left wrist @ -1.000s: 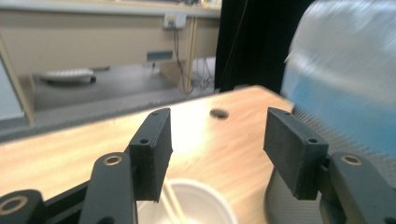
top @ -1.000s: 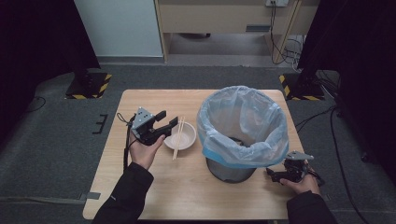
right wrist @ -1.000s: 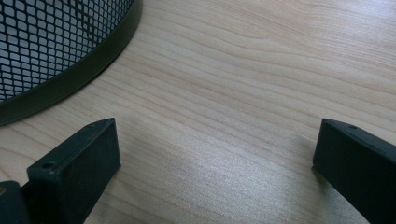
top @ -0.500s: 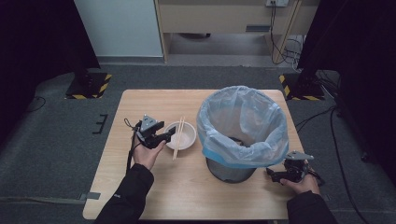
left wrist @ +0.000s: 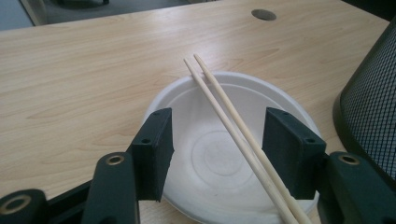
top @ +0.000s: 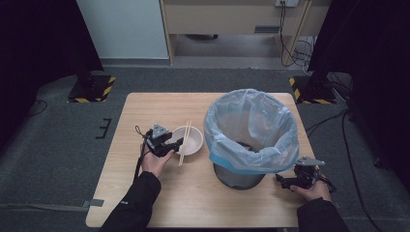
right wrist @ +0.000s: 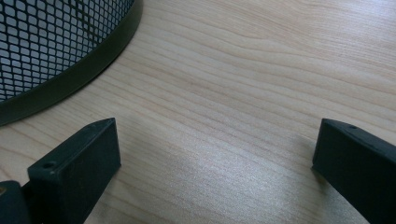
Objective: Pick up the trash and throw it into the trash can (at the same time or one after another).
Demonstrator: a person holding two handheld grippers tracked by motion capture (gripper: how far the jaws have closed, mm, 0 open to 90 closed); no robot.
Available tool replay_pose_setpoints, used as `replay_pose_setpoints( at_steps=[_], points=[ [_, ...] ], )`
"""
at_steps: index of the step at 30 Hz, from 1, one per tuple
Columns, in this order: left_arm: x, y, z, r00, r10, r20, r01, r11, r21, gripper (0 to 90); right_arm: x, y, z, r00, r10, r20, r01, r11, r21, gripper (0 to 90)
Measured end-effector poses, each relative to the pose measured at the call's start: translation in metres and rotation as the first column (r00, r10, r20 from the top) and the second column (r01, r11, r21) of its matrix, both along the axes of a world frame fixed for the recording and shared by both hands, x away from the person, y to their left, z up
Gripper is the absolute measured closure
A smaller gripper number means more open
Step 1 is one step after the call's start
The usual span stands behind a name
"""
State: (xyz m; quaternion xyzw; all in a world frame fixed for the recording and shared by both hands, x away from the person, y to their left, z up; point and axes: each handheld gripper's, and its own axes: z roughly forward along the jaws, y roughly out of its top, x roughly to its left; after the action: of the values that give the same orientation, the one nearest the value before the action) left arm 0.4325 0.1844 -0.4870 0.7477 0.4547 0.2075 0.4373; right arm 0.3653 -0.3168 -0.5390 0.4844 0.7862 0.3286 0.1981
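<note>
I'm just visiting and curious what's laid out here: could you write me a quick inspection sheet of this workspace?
Surface: light wooden table, a round hole near its far edge.
Job's things: white bowl with two chopsticks lying across it.
Clutter: mesh bin with a blue-white liner bag.
Grippers: left gripper open, jaws either side of the bowl; right gripper open over bare wood beside the bin.
Cables: black lead from the left gripper; more on the floor at right.
Surroundings: grey carpet, dark curtains, wooden cabinet behind.
</note>
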Motion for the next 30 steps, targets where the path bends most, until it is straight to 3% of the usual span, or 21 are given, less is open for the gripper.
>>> replay_pose_setpoints(
  at_steps=[19, 30],
  points=[
    [0.001, -0.005, -0.011, 0.9992, 0.001, -0.039, 0.001, 0.9984, 0.056, 44.3, 0.000, 0.000, 0.000, 1.0000, 0.000, 0.000, 0.000, 1.000, 0.000, 1.0],
    [0.002, -0.001, -0.011, 0.9981, 0.020, -0.058, -0.016, 0.9976, 0.067, 53.0, 0.000, 0.000, 0.000, 1.0000, 0.000, 0.000, 0.000, 1.000, 0.000, 1.0]
  ],
)
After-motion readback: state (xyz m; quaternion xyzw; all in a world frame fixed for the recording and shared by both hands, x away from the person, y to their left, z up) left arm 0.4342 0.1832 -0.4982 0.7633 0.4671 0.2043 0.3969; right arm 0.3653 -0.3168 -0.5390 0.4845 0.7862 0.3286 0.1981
